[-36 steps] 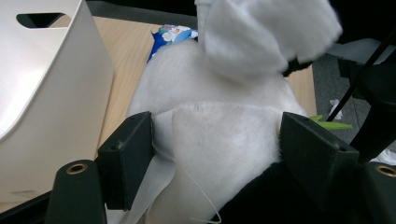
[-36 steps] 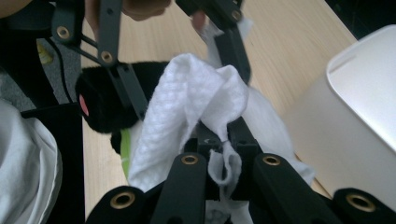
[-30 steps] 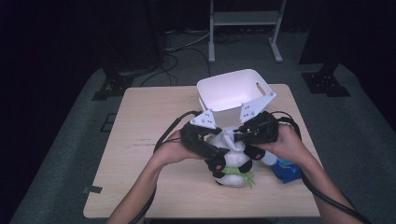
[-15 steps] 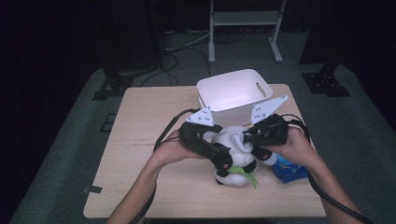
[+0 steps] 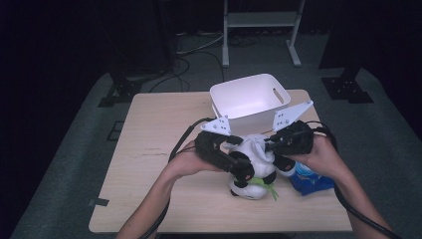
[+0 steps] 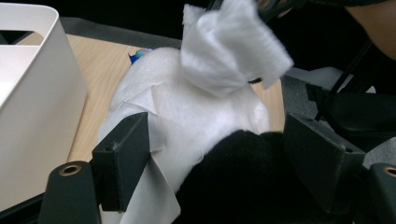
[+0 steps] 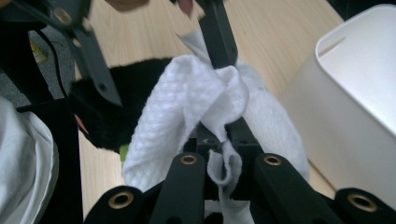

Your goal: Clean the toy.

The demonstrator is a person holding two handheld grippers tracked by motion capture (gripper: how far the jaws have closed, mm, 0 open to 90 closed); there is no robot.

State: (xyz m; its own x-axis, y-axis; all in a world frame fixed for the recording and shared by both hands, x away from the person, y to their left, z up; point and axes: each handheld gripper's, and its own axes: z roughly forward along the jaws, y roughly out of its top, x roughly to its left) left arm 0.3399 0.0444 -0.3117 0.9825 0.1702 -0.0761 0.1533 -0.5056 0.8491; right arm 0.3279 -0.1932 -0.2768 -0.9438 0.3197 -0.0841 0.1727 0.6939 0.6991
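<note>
A black and white plush panda (image 5: 251, 172) with a green bit at its base stands on the wooden table (image 5: 159, 149). My left gripper (image 5: 243, 173) comes in from the left and is shut on the panda's body, with one pad on white fur and the other on black fur (image 6: 205, 112). A crumpled white wipe (image 5: 256, 143) lies against the panda's white top, and my right gripper (image 5: 267, 147) is shut on it. In the right gripper view the wipe (image 7: 187, 93) bunches around the closed jaws, with the panda (image 7: 109, 121) behind it.
A white plastic bin (image 5: 249, 99) stands just behind the panda, close to both grippers, and shows as a wall (image 6: 32, 93) in the left gripper view. A blue packet (image 5: 309, 179) lies under my right hand. Bare tabletop stretches out to the left.
My right gripper has shifted a little to the right with the wipe in it. The left gripper and the panda have stayed where they were.
</note>
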